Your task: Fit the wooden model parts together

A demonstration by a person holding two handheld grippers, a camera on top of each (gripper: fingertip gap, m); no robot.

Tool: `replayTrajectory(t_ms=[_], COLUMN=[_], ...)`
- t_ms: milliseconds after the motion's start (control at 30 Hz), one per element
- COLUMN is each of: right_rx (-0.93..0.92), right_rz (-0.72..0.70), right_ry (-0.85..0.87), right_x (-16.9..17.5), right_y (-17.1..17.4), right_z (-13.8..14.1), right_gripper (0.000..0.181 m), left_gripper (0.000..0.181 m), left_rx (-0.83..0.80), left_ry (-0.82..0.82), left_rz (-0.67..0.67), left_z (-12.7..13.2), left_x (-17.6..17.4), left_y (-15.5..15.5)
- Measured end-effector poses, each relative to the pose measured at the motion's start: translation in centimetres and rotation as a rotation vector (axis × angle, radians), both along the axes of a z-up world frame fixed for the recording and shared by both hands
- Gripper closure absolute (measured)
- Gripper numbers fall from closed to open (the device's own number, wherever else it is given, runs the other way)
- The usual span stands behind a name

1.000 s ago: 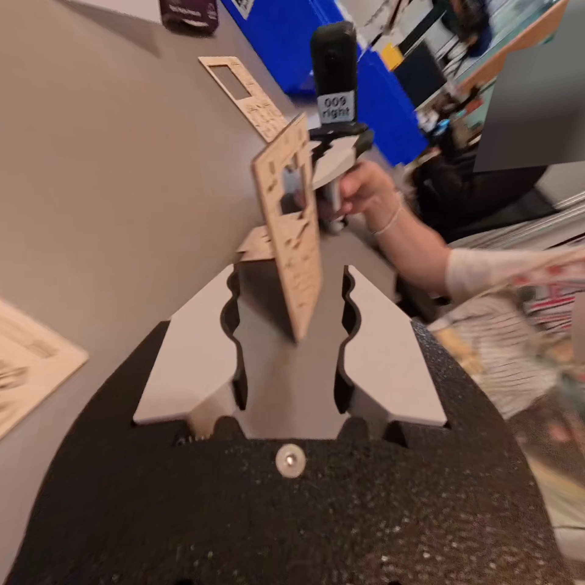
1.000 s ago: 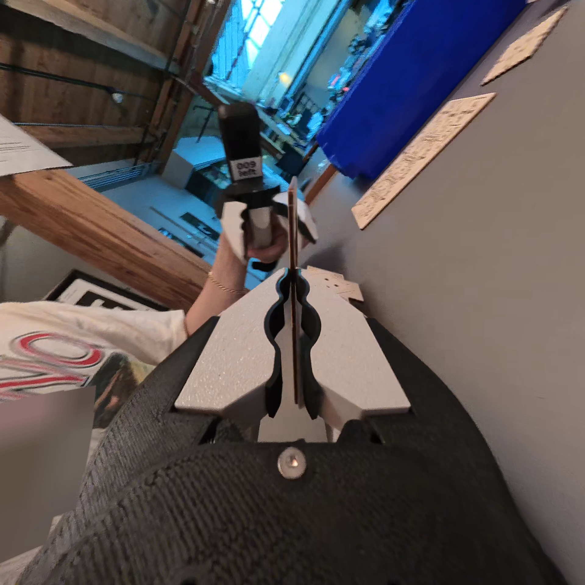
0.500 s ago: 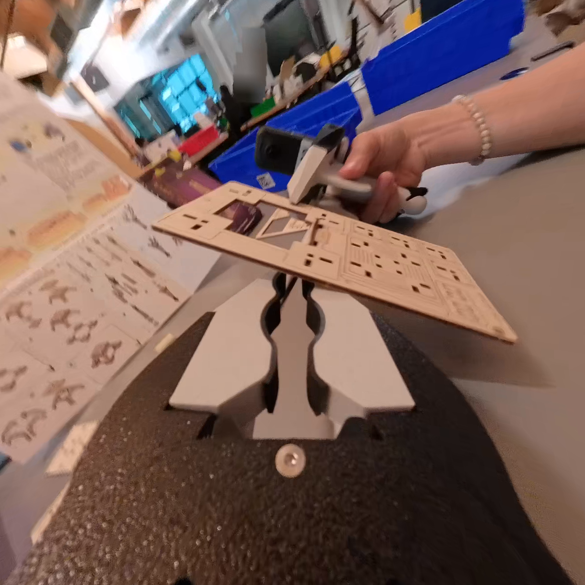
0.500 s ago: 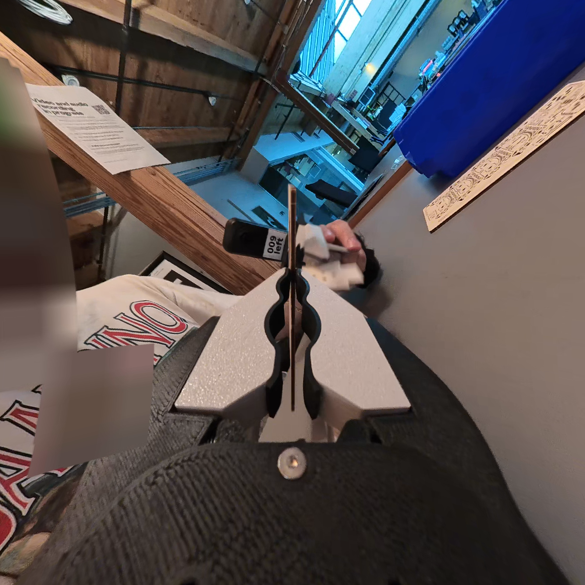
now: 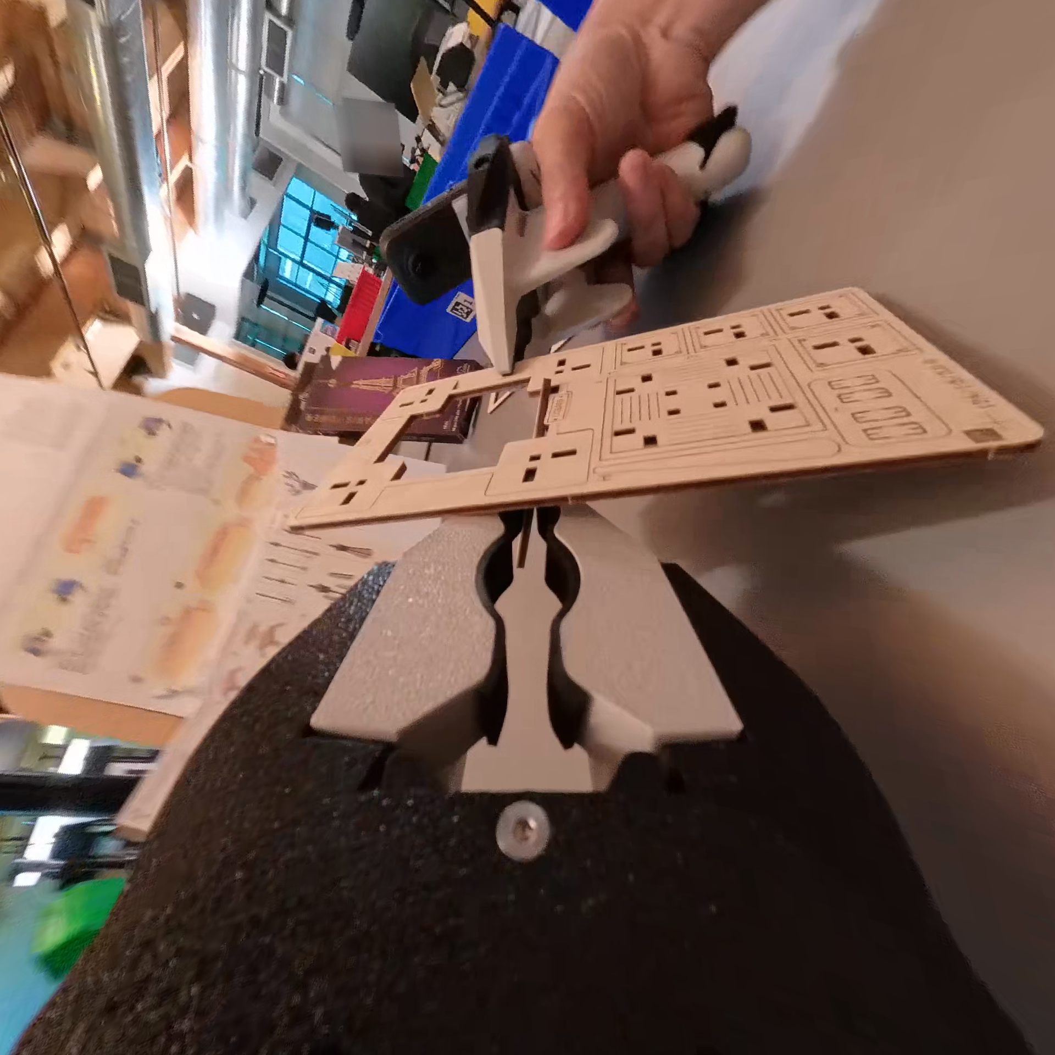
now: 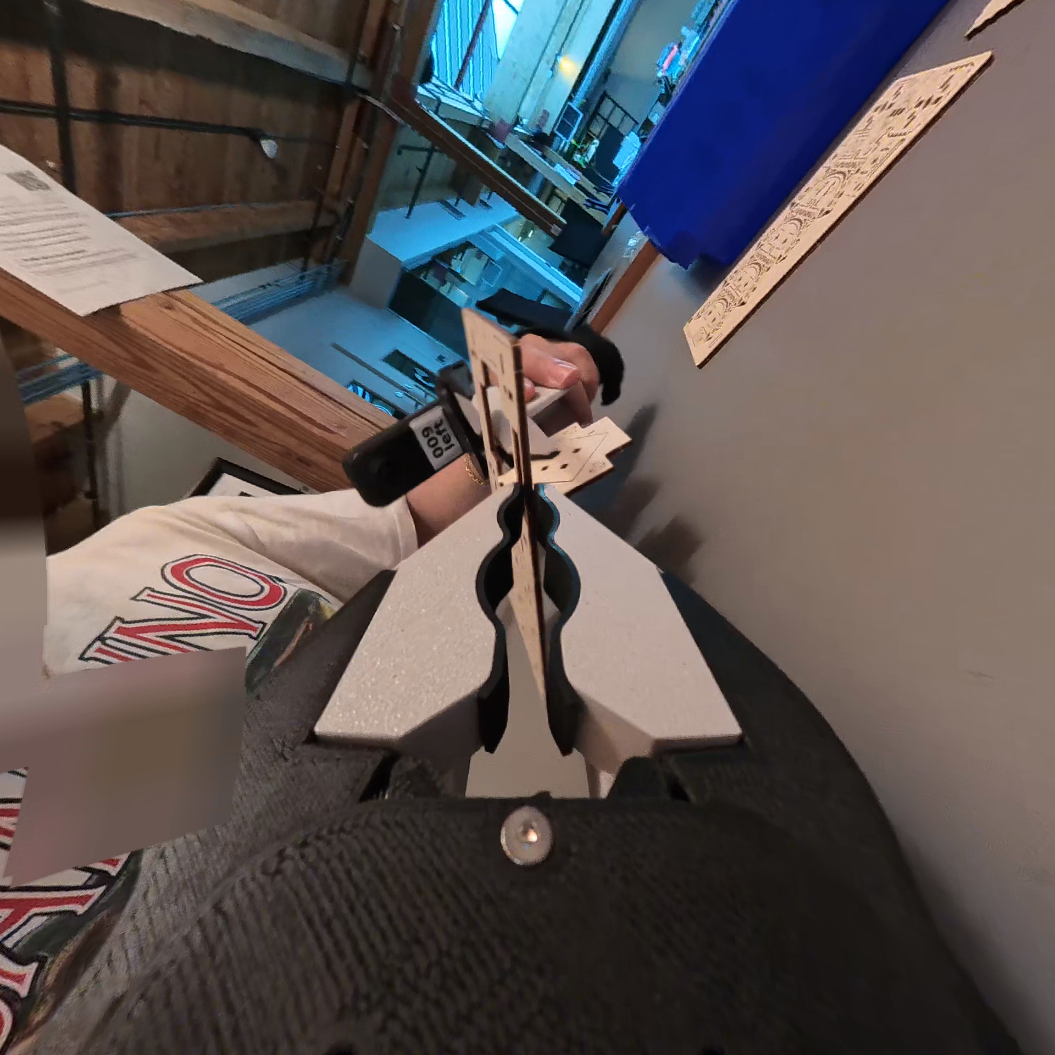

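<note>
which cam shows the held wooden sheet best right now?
Left wrist view: the wooden sheet shows its full face, with slots and cutouts. Right wrist view catches it nearly edge-on, clamped in the right gripper.

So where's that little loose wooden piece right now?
The small wooden piece is pinched in the left gripper, seen in the right wrist view just beyond the wooden sheet that the right gripper clamps edge-on.

Left tongs [image 5: 528, 522] swung under the wooden sheet [image 5: 713, 422] — now gripping a small piece [image 6: 576, 456].
</note>
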State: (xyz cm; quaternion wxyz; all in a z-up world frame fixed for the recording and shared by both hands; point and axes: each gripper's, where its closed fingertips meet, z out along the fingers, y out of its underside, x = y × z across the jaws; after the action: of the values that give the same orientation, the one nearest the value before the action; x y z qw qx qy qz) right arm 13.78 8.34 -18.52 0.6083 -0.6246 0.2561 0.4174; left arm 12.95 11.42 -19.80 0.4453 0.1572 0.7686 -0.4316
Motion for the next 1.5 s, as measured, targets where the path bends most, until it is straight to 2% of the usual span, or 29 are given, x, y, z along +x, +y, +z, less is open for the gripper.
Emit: replayTrajectory(t_ms=[100,167,300,433,600,733,933,1100,1133,1167,1267,1367,1400,1500], right_rx=[-0.005,-0.022,0.008,0.109,0.063,0.037,-0.023,-0.074,-0.078,-0.082,-0.091,-0.093,-0.093,-0.097], right_rz=[0.034,0.05,0.043,0.027,0.072,-0.05,-0.028,-0.032,-0.04,-0.046,-0.07,-0.098,-0.103,-0.125], right_ry=[-0.013,-0.05,-0.039,0.031,0.012,0.031,0.001,-0.023,-0.022,-0.02,-0.011,-0.003,-0.001,0.0], right_x=[-0.6,-1.1,-0.9,0.0,-0.3,1.8,1.2,1.1,1.2,1.3,1.7,2.2,2.3,2.6], right_y=[0.1,0.3,0.1,-0.9,-2.3,-2.5,-1.9,-1.6,-1.6,-1.6,-1.6,-1.6,-1.7,-1.7], right_z=[-0.1,-0.3,0.1,1.5,0.9,0.4,-0.4,-1.1,-1.2,-1.2,-1.4,-1.5,-1.5,-1.5], right_gripper=[0.18,0.18,0.18,0.18,0.18,0.181,0.181,0.181,0.181,0.181,0.181,0.181,0.181,0.181], left_gripper=[0.181,0.181,0.181,0.181,0.181,0.181,0.181,0.179,0.174,0.158,0.132,0.103,0.097,0.096], left_rx=[-0.15,-0.197,0.038,0.261,0.363,0.33,0.4,0.502,0.512,0.517,0.462,0.473,0.477,0.458], left_ry=[0.126,0.13,-0.045,-0.209,-0.239,-0.174,-0.286,-0.223,-0.195,-0.157,-0.121,-0.053,-0.031,0.057], left_rz=[0.089,0.112,0.157,0.106,-0.001,-0.042,-0.083,-0.07,-0.069,-0.062,-0.035,0.008,0.029,0.124], left_z=[0.3,0.8,-1.2,-2.6,-3.4,-3.7,-4.0,-5.3,-5.6,-5.8,-4.8,-3.8,-3.4,-2.0], left_x=[1.2,1.7,3.1,4.0,4.7,5.7,9.2,12.6,12.9,13.1,13.7,14.3,14.5,15.2], left_y=[0.8,1.4,2.3,1.7,0.1,0.1,-0.3,1.0,1.3,1.6,1.9,2.6,3.0,4.9])
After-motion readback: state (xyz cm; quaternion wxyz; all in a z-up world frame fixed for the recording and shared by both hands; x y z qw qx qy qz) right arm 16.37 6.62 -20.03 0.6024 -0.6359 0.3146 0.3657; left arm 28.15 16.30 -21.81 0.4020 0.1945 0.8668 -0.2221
